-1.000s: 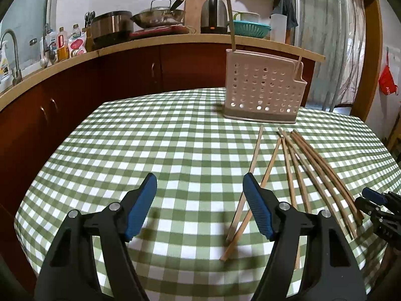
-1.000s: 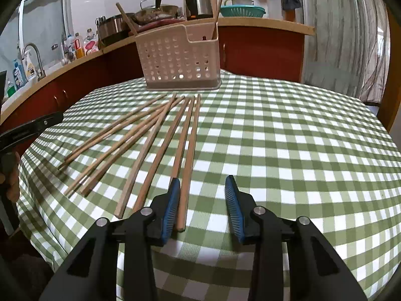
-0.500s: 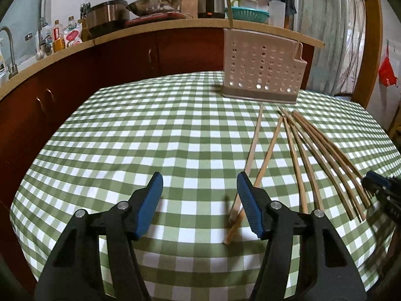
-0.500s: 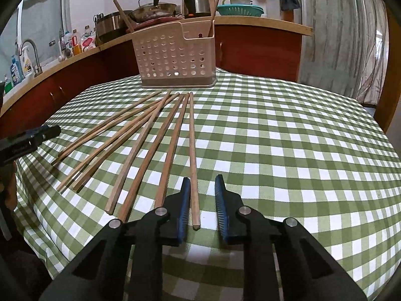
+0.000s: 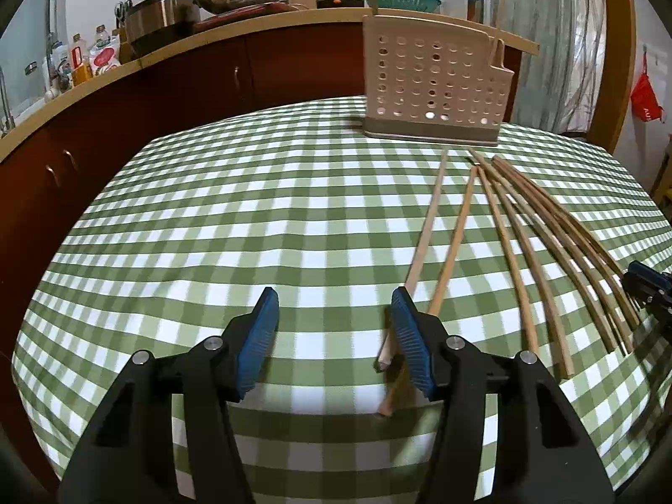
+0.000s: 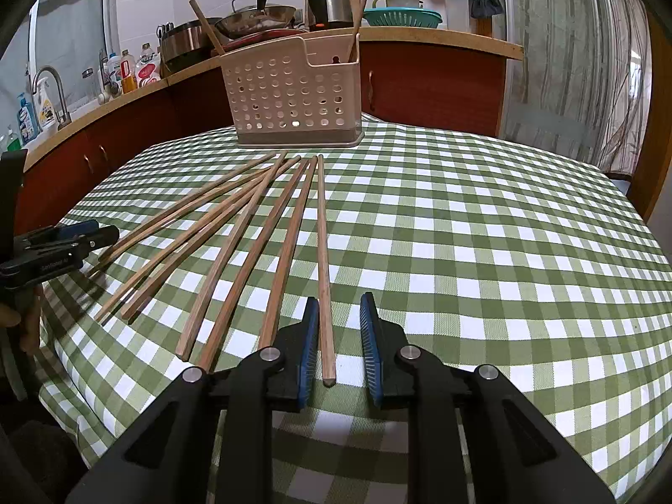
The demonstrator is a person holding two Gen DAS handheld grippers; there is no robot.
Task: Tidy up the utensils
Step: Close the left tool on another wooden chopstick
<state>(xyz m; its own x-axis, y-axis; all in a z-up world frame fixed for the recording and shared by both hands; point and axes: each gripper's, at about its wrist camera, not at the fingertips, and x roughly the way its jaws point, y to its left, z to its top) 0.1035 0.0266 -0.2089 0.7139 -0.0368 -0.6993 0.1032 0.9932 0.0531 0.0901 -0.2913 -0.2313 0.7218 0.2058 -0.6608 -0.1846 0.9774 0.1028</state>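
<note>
- At the near edge of the table, the right gripper (image 6: 338, 338) hangs low over the green checked tablecloth (image 6: 483, 252), jaws narrowly parted around the near end of the rightmost chopstick (image 6: 323, 269); the blue pads are not pressing on it (the left pad sits just beside it).
- To the left, the left gripper (image 5: 334, 334) is spread wide and holds nothing; its right pad lies just beside the near ends of two chopsticks (image 5: 437, 260).
- In the middle of the cloth, the remaining chopsticks (image 6: 218, 227) fan out flat, their far tips converging.
- Farther back, the perforated utensil basket (image 6: 294, 92) stands upright, with two chopsticks leaning inside it.
- Beyond it runs a kitchen counter (image 6: 441, 40) carrying a kettle (image 6: 327, 4).
</note>
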